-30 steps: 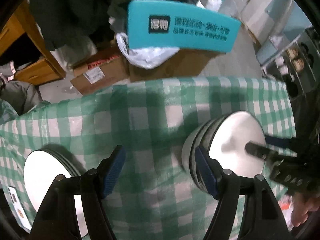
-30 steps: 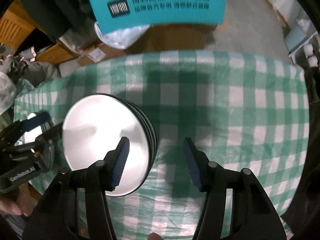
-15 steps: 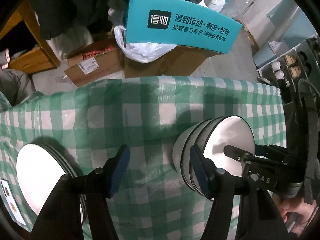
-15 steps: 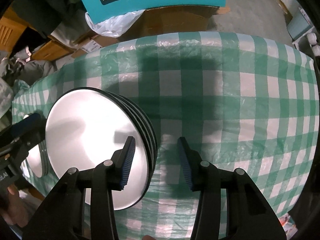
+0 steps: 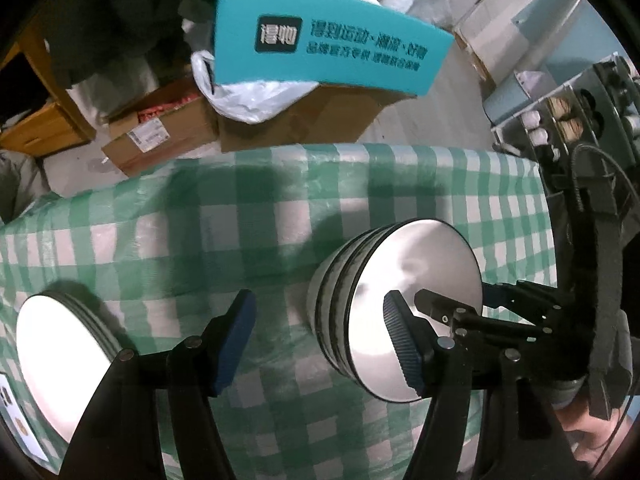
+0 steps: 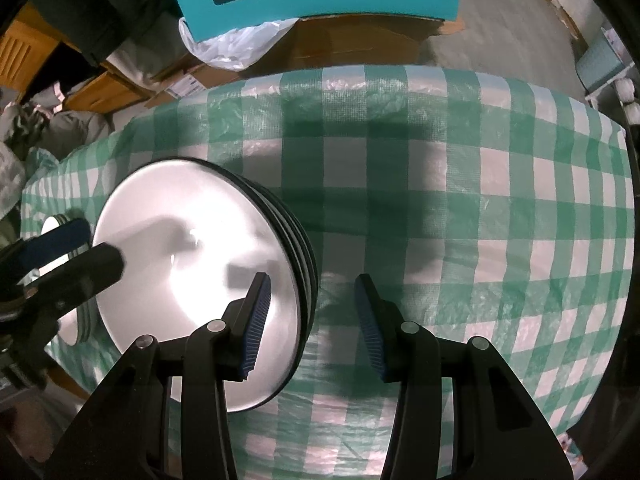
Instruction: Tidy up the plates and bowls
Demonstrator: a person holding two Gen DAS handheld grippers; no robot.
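Note:
A stack of white bowls with dark rims (image 5: 400, 300) stands on the green checked tablecloth (image 5: 240, 232); it also shows in the right wrist view (image 6: 192, 264). A stack of white plates (image 5: 60, 360) lies at the left edge. My left gripper (image 5: 320, 340) is open, its right finger over the bowl stack's rim and its left finger above the cloth. My right gripper (image 6: 312, 320) is open, its jaws either side of the bowl stack's right rim. Each gripper shows in the other's view, the right one (image 5: 480, 312) over the bowls and the left one (image 6: 64, 256) at the left.
Past the table's far edge are a teal box (image 5: 328, 56), a white plastic bag (image 5: 248, 96), cardboard boxes (image 5: 160, 132) and wooden furniture (image 6: 24, 48). A metal shelf unit (image 5: 580, 104) stands at the right. The cloth's right half (image 6: 500, 220) is bare.
Both grippers have moved closer to the bowl stack. The right gripper's jaws have narrowed around the bowls' right rim. The left gripper's right finger now overlaps the top bowl.

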